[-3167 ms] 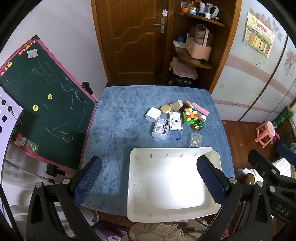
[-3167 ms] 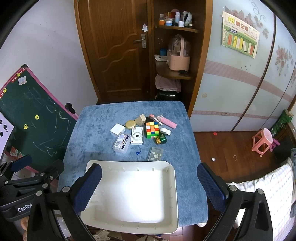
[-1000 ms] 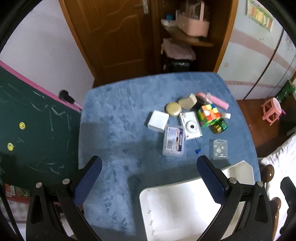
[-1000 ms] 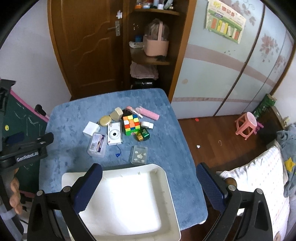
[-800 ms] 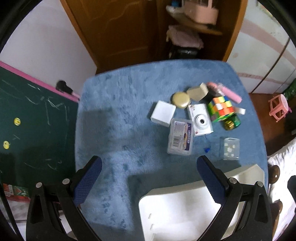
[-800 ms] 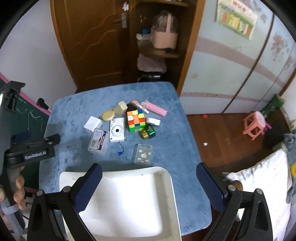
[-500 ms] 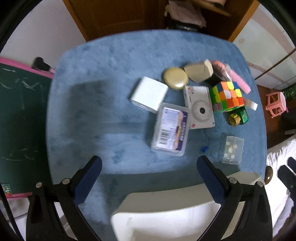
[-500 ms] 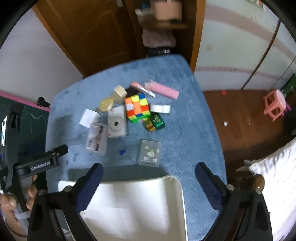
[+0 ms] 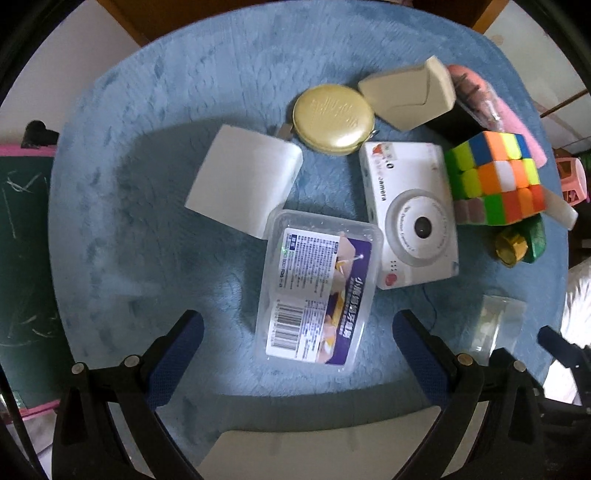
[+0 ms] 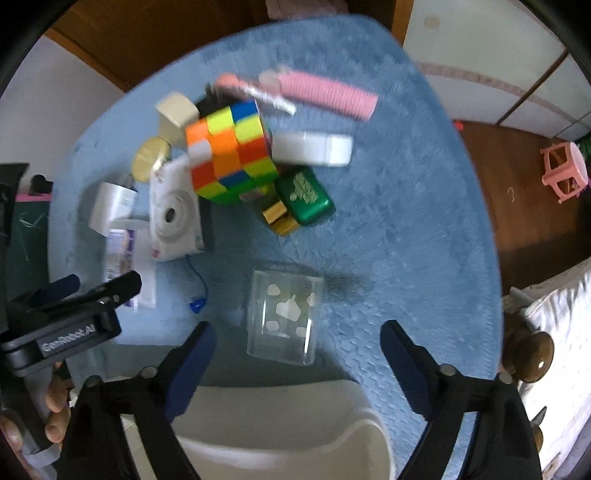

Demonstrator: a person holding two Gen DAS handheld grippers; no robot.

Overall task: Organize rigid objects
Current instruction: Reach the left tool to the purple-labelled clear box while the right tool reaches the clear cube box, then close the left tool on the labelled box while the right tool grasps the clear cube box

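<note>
Blue plush cloth [image 10: 424, 229] is covering the table. Dark wooden floor [image 10: 517, 177] is showing at right, with a pink plastic stool [image 10: 563, 170] sitting on it. Brown wooden door [image 10: 155, 33] is standing behind the table, white wall [image 10: 55, 81] running beside it. Green chalkboard with pink frame [image 9: 22, 258] is leaning at left. Pale wardrobe panels [image 10: 480, 44] are catching daylight.

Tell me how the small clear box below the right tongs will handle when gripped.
The small clear box looks like thin, smooth plastic, so it may slip or flex between the pads. It lies flat on the blue cloth, so it should not roll. The white bits inside look loose and would probably rattle and shift when it is lifted.
</note>
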